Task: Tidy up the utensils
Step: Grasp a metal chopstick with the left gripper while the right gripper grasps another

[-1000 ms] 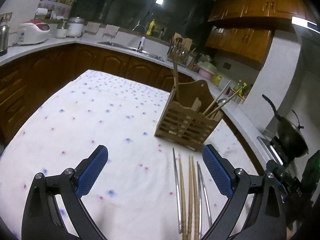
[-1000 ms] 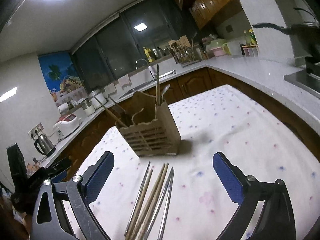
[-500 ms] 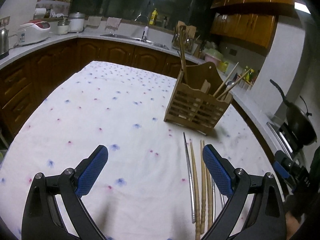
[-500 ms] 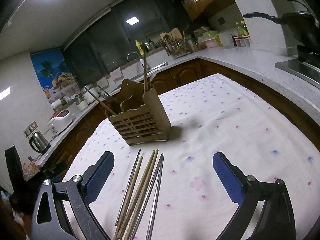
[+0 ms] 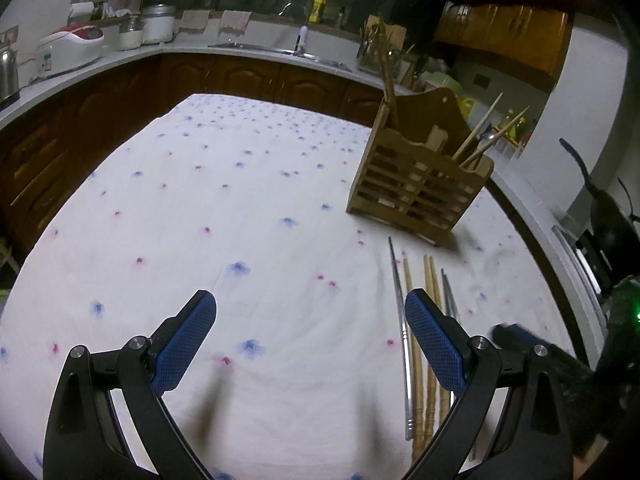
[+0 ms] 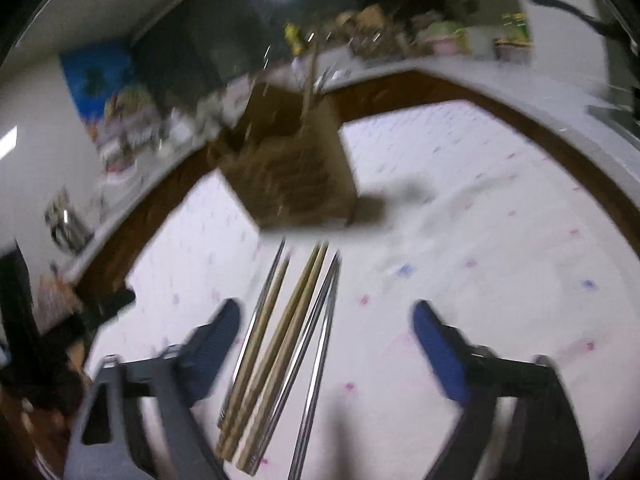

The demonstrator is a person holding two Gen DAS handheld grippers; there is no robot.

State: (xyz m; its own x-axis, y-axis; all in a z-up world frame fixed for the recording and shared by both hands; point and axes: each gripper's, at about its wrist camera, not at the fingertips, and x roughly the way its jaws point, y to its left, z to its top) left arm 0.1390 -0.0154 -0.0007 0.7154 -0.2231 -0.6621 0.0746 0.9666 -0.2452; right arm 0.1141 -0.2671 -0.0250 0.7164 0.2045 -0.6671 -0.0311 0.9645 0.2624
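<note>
A slatted wooden utensil holder (image 5: 418, 190) stands on the flowered tablecloth (image 5: 240, 220) with a few sticks and a spoon in it; in the blurred right wrist view the holder (image 6: 296, 168) sits just beyond the chopsticks. Several wooden and metal chopsticks (image 5: 424, 344) lie side by side in front of it. My left gripper (image 5: 310, 332) is open over bare cloth, its right finger just left of the chopsticks. My right gripper (image 6: 326, 332) hangs low over the chopsticks (image 6: 280, 352), which lie between its fingers nearer the left one; its jaws are closing and the pads touch nothing.
Kitchen counters run around the table: a rice cooker (image 5: 70, 46) and kettle at left, a sink (image 5: 280, 46) at the back, a dark wok (image 5: 608, 220) on the stove at right. The right gripper's dark body (image 5: 532, 344) shows blurred beside the chopsticks.
Both grippers have dipped toward the table. The right one dropped faster, its view now blurred, and its fingers stand closer together around the chopsticks. The left gripper's fingers stay wide.
</note>
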